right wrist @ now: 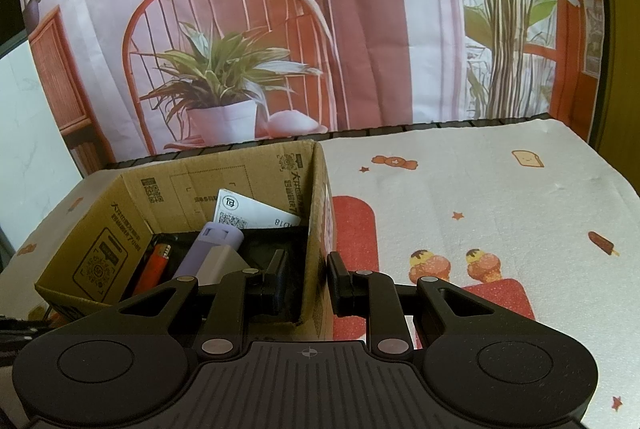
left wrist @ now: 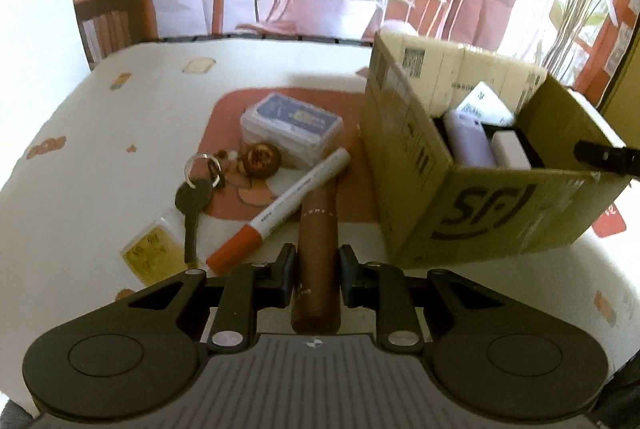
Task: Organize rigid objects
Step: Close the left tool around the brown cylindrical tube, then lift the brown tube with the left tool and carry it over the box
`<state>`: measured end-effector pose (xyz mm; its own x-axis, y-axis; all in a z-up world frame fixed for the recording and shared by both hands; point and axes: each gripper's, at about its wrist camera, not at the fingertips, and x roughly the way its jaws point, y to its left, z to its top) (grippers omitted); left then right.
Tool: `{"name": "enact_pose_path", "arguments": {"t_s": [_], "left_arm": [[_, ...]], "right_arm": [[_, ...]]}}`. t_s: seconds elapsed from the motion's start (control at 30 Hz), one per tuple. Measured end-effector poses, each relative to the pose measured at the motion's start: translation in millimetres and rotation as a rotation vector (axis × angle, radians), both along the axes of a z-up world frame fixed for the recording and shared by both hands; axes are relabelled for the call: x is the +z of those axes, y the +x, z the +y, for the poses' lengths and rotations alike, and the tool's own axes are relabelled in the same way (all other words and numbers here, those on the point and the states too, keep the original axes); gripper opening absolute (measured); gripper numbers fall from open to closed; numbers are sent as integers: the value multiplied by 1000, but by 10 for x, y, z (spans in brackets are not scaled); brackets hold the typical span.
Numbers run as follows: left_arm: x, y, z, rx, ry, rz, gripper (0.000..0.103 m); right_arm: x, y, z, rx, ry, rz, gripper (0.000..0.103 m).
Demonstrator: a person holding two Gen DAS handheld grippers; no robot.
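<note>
While my left gripper (left wrist: 318, 263) is clamped on the brown tube (left wrist: 318, 229), lifted near me, the cardboard box (left wrist: 472, 213) stands just to its right. My right gripper (right wrist: 306, 283) pinches the box's right wall. Left of the tube lie an orange-capped marker (left wrist: 280, 209), a key (left wrist: 192, 205) and, further off, what looks like a card case (left wrist: 292, 125).
</note>
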<state>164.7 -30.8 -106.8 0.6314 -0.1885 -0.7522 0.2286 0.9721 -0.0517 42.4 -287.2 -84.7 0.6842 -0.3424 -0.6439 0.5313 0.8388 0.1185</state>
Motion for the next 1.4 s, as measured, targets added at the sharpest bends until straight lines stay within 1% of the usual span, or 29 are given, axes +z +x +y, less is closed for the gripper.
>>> {"name": "enact_pose_path", "arguments": {"t_s": [0.1,0.37,0.57,0.7,0.9,1.0,1.27,1.4], "left_arm": [[18,-21,-10,-11,11,-3,24],[-79,-12,-7,-26,11,55,24],[-83,86,-58,-48,24,64,24],[-147,172,-85,-46,34,90,24],[-156,162,-60,-36,20,74,24],[-105,109,-12,-14,17,44,24],[204,25,132,49,-20,-55,24],[343,-5,160,64,-42,-89,24]], "right_arm": [[-1,-1,3,0,0,0,21],[-1,-1,0,0,-1,0,20],[1,-5,1,0,0,0,21],[1,-4,1,0,0,0,21],[-1,-4,1,-1,0,1,21],[-1,-6,-1,0,0,0,21],[-8,3,0,-1,2,0,21],[-5,0,-1,-2,1,0,21]]}}
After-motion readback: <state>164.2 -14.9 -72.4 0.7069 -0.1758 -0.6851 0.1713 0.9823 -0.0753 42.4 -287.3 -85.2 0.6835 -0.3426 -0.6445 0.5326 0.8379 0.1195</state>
